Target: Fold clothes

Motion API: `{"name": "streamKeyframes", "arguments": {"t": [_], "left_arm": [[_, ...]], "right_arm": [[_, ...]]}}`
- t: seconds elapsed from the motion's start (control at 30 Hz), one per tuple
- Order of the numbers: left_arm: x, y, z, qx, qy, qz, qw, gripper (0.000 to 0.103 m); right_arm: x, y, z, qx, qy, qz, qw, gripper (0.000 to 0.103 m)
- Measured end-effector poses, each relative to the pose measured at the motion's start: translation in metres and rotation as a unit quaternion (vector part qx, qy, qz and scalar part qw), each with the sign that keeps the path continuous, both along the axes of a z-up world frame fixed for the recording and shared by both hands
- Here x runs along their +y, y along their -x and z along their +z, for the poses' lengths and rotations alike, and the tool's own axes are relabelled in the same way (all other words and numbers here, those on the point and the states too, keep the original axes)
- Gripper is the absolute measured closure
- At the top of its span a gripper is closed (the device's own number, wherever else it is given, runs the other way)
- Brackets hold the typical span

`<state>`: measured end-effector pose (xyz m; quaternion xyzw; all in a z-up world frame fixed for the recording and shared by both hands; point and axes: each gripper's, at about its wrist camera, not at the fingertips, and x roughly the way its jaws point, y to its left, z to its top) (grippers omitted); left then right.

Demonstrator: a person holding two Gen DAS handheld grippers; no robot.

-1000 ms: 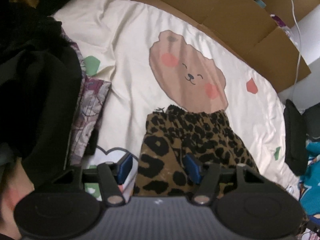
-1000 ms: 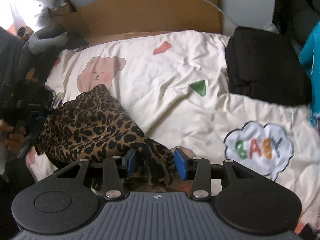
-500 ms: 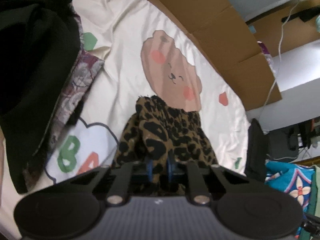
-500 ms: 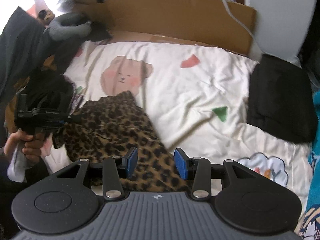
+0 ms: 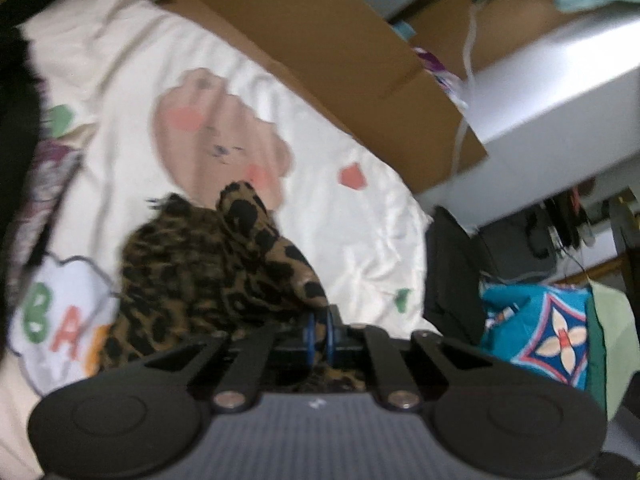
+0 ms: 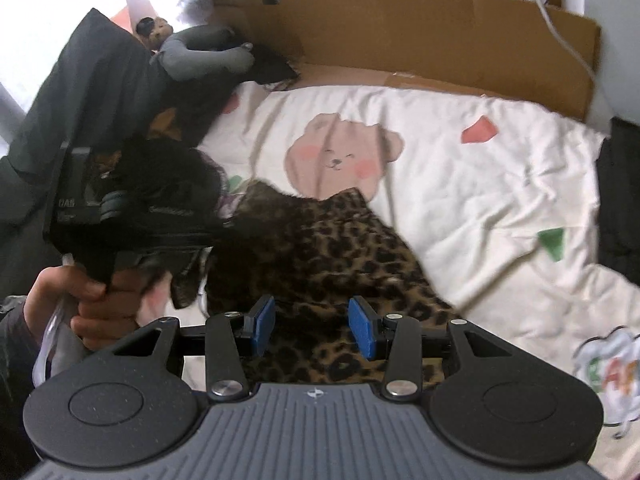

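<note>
Left wrist view shows the leopard garment (image 5: 208, 264) bunched on the bed (image 5: 360, 240), one edge pinched in the left gripper (image 5: 319, 330), jaws nearly closed on cloth. The right gripper (image 6: 312, 326) hovers over it, jaws wide, holding nothing. It should take the opposite edge, keeping the fabric taut. Free quilt lies rightward, before the black pile (image 6: 620, 200).
</note>
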<state>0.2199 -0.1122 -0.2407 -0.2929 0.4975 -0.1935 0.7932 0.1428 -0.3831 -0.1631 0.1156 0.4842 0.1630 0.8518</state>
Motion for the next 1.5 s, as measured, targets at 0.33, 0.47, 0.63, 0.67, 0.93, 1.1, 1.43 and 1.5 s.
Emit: {"name": "streamKeyframes", "arguments": {"t": [0.33,0.47,0.63,0.67,0.93,1.1,1.43,1.5], "left_arm": [[-0.057,0.013,-0.005,-0.004,-0.004,-0.057,0.9983,0.097],[-0.066,0.018,-0.019,0.005,-0.004,-0.063,0.9980,0.097],[-0.078,0.027,-0.031,0.014,-0.002,-0.073,0.9973,0.097],[-0.080,0.029,-0.032,0.015,-0.002,-0.076,0.9970,0.097],[-0.088,0.041,-0.036,0.016,-0.009,-0.091,0.9957,0.097],[-0.086,0.043,-0.031,0.014,-0.015,-0.099,0.9949,0.097],[-0.043,0.048,-0.012,-0.003,-0.056,-0.101,0.9933,0.055],[-0.022,0.047,-0.007,-0.009,-0.064,-0.078,0.9949,0.054]], "right_arm": [[-0.016,-0.008,-0.029,0.000,-0.062,-0.049,0.997,0.054],[-0.036,-0.007,-0.038,0.013,-0.074,-0.075,0.994,0.054],[-0.054,-0.010,-0.048,0.028,-0.097,-0.113,0.988,0.054],[-0.054,-0.011,-0.051,0.031,-0.100,-0.117,0.988,0.054],[-0.049,-0.028,-0.078,0.074,-0.118,-0.146,0.979,0.054],[-0.051,-0.036,-0.096,0.108,-0.143,-0.182,0.967,0.056],[-0.044,-0.031,-0.097,0.106,-0.057,-0.158,0.980,0.103],[-0.049,-0.029,-0.092,0.099,-0.051,-0.159,0.981,0.103]]}}
